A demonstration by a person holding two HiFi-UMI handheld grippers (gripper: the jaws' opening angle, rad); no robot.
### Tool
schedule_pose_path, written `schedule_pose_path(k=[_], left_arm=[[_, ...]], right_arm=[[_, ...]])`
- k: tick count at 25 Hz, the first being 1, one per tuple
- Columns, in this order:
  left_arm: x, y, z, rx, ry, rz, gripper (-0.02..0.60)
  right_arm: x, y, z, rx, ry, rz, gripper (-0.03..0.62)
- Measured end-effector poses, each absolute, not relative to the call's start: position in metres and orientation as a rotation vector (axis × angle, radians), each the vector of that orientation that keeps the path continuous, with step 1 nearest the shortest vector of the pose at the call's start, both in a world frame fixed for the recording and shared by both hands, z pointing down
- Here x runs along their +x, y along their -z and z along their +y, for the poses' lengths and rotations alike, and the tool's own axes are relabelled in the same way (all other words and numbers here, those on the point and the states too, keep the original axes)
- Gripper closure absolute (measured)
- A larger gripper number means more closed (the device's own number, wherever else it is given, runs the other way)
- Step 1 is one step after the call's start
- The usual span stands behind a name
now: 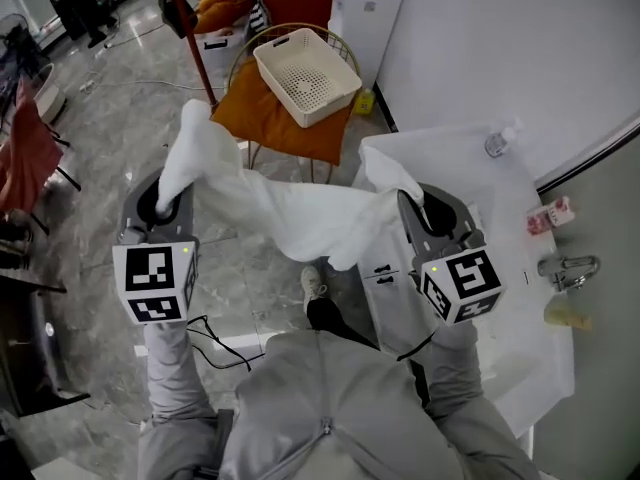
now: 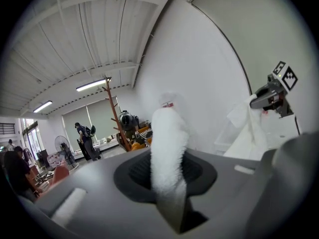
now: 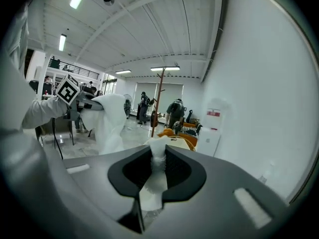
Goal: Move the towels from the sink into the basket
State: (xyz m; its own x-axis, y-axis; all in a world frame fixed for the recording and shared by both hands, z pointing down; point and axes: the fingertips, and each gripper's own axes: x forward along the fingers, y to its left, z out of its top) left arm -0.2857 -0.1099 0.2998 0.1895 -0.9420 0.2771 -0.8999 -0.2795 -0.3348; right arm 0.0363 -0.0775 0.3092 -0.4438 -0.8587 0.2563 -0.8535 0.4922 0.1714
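The left gripper (image 2: pixel 169 193) is shut tight on one top corner of a white towel (image 1: pixel 300 218), and a thick roll of cloth stands up between its jaws. The right gripper (image 3: pixel 152 183) is also clamped on the towel, at the opposite corner, but there only a thin fold is pinched.

Between the two grippers the towel hangs spread in the air in front of the person. It sags in the middle and its lower edge is free. It is well apart from the basket (image 1: pixel 338 56), which sits farther ahead on a chair (image 1: pixel 270 128) with an orange cushion. The white counter (image 1: pixel 480 178) is at the right.

The towel looks soft, limp and light. It will not keep any shape and it cannot break. The corners are a good place to hold it. I think the thin pinch on the right may slip more easily than the thick one. The hanging middle should probably go over the basket rim first.
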Motion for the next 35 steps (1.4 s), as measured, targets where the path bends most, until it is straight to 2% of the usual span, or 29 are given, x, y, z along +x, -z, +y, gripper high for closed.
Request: schedule_pose_path(k=[9,18,35], left_arm=[[-0.284,-0.294,-0.204,-2.272,0.724,1.865,0.436],[-0.247,-0.278,-0.299,-2.256,0.713,1.838,0.436],[-0.204,-0.302,-0.464,-2.399,0.705,1.65,0.436]], right_arm=[[0.028,-0.319,-0.18,1.37,-0.029,-2.54,0.551],[0.039,-0.314,-0.262,1.328,-0.048,-2.604,0.551],[0.033,-0.322,-0.376,1.402,-0.077,-2.576,0.551]])
